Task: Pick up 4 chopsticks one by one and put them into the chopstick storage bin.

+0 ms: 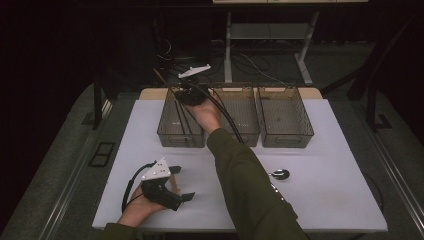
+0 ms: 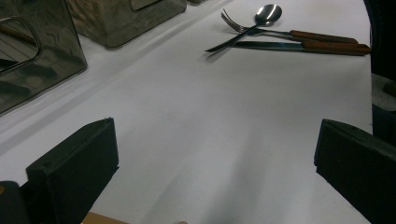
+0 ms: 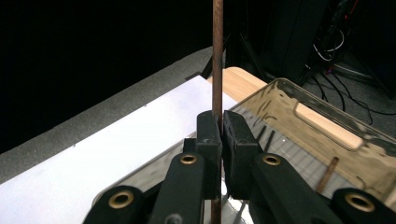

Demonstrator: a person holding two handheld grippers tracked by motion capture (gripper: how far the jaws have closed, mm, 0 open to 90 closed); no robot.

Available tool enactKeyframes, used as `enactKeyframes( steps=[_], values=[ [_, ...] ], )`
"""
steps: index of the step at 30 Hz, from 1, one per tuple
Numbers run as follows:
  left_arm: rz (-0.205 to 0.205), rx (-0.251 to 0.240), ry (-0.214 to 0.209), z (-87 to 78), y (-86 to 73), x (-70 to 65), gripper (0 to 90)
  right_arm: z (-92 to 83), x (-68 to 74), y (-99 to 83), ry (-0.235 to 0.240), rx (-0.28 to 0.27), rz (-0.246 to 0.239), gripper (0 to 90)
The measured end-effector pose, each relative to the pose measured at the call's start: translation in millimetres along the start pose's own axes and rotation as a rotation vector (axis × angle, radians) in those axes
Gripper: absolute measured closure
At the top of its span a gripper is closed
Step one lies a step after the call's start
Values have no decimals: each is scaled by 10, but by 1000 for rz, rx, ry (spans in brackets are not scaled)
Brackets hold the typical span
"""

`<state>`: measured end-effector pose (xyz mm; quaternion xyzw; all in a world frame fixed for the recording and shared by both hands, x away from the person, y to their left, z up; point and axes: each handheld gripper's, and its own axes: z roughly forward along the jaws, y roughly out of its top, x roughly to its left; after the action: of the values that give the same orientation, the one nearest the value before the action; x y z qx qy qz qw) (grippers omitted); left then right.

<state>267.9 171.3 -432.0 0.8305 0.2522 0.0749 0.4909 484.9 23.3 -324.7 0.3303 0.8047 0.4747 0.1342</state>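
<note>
My right gripper [image 1: 187, 95] hangs over the left clear bin [image 1: 172, 137] at the back of the white table. In the right gripper view its jaws [image 3: 222, 123] are shut on a thin brown stick [image 3: 217, 56] that stands upright between the pads. Below them the bin's rim [image 3: 299, 88] shows, and another brown stick [image 3: 327, 173] lies inside. My left gripper [image 1: 182, 183] rests near the table's front left. It is open [image 2: 215, 154] with nothing between the jaws.
Two more clear bins, middle [image 1: 245, 137] and right [image 1: 287, 140], stand in the same row. A spoon [image 2: 267, 13], a fork [image 2: 238, 29] and a wooden-handled knife [image 2: 289, 45] lie together on the white sheet [image 1: 325, 200] to the right of my right sleeve.
</note>
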Motion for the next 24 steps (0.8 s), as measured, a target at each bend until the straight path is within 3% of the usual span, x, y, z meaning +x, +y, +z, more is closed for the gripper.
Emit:
enactKeyframes(
  steps=[10,14,15,18,24],
  values=[
    [1,3,-6,-10,2,9,0,291,-8,-284,-21,63,32,859],
    [1,6,-5,-7,0,8,0,349,-43,-425,-44,111,66,849],
    [0,2,-5,-5,-3,8,0,351,-47,-448,-67,119,55,841],
    [1,3,-3,-11,-3,10,0,321,-78,-480,-77,129,68,700],
    [7,9,1,-7,-4,12,0,114,-103,-433,-57,116,34,586]
  ],
)
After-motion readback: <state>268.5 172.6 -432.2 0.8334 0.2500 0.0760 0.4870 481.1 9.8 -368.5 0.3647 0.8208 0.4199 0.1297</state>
